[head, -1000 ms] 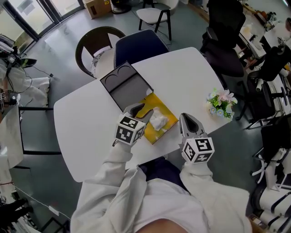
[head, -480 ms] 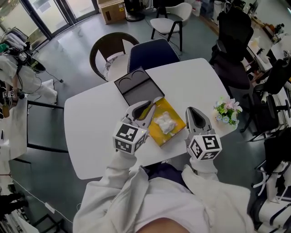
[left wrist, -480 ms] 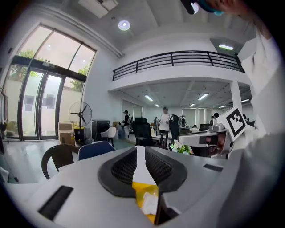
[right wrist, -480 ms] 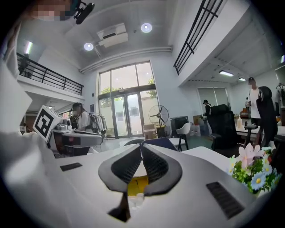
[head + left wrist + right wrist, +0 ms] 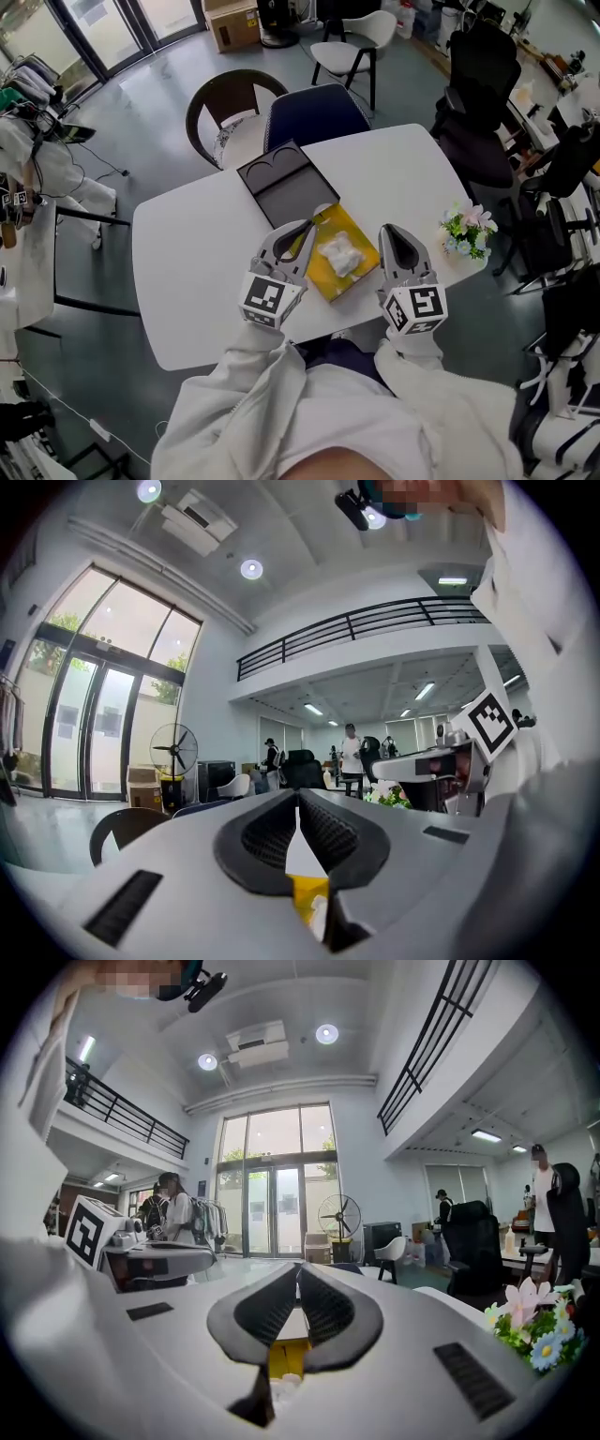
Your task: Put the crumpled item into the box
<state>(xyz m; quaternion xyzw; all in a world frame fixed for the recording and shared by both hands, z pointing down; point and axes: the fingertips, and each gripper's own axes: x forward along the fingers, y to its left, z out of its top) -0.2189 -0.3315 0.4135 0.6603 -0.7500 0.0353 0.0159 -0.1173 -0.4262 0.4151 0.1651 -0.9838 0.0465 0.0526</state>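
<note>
The white crumpled item [image 5: 340, 255] lies inside the open yellow box [image 5: 323, 277] near the table's front edge. My left gripper [image 5: 322, 212] hovers just left of the box. Its jaws have just been closing and now meet with nothing between them. My right gripper [image 5: 387, 232] hovers just right of the box, shut and empty. In the left gripper view, the box [image 5: 305, 891] and the item [image 5: 319, 917] show below the shut left gripper [image 5: 298, 810]. The right gripper view shows the box [image 5: 286, 1356] under the shut right gripper [image 5: 298, 1283].
The box's dark lid [image 5: 280, 182] lies flat behind it on the white table [image 5: 187, 253]. A small pot of flowers [image 5: 467, 230] stands at the table's right edge. Two chairs [image 5: 314, 108] are pushed in at the far side. People stand in the background.
The left jaws went from wide open beside the item to shut. Both grippers rose a little and drew back from the box. The crumpled item stays in the box.
</note>
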